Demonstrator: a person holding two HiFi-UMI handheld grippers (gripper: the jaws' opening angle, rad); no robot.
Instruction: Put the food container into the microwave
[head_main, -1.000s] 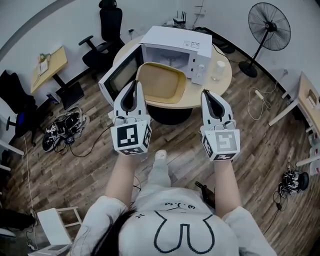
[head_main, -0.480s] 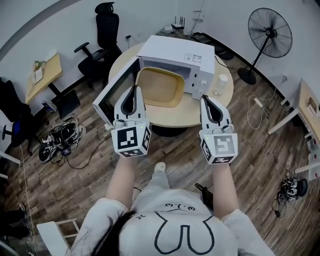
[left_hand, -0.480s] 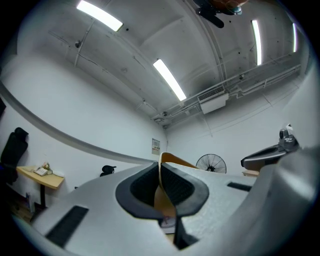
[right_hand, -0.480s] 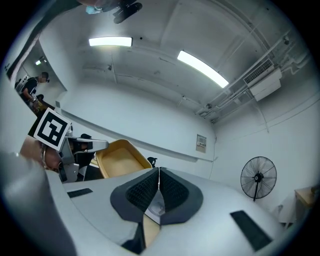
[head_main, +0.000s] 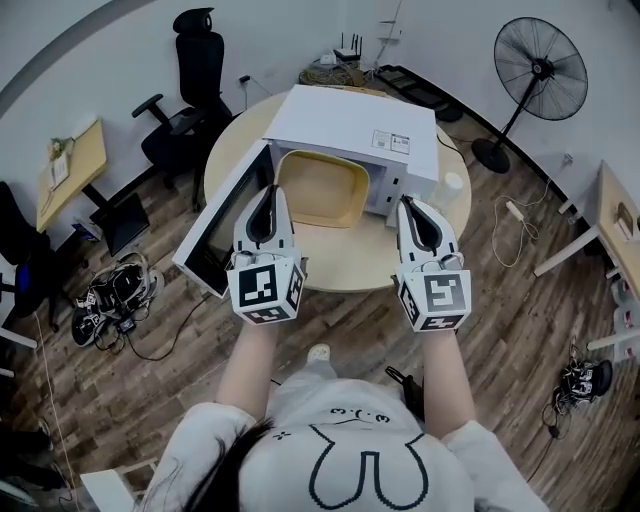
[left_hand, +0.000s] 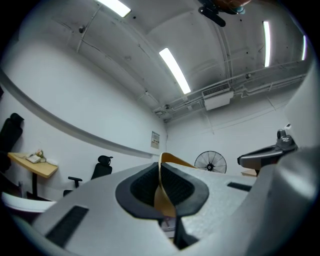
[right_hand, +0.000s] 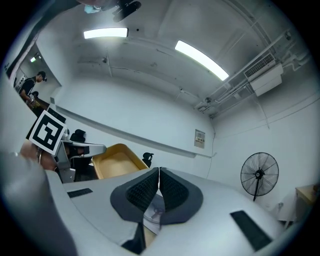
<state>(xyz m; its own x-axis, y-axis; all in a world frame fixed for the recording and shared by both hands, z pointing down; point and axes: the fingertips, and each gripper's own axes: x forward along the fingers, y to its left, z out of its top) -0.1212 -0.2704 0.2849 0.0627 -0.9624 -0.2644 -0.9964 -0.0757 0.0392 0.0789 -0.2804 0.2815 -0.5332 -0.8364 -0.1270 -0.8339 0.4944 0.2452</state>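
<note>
While the door (head_main: 222, 225) stands swung wide to the left, the job looks about half done to me. Head view: the container (head_main: 318, 188) is off the worktop (head_main: 350, 268) and sits at the mouth of the microwave (head_main: 350, 125). Its far end is tucked under the top edge and its near end pokes out toward me. What's left, I judge: push it fully inside, let go, back out, maybe shut the door. Both forearms are stretched forward, roughly parallel, with the marker cubes facing me. The left claw (head_main: 268, 195) is on the container's left rim. The right claw (head_main: 412, 207) is just beside the right rim, in front of the control panel, and I see no contact there.

Left gripper view: the claw is clenched on the yellow rim, with a thin edge pinched between the pads and the wall rising above them. It points about level, slightly up, so I mostly see ceiling and far wall.

Right gripper view: the pads are pressed together with nothing gripped between them, so it's clenched and empty. The container (right_hand: 116, 160) lies off to the left, apart from the jaws, so the left claw seems to carry it alone. This claw is also near level, aimed past the microwave toward a fan (right_hand: 259, 175).
</note>
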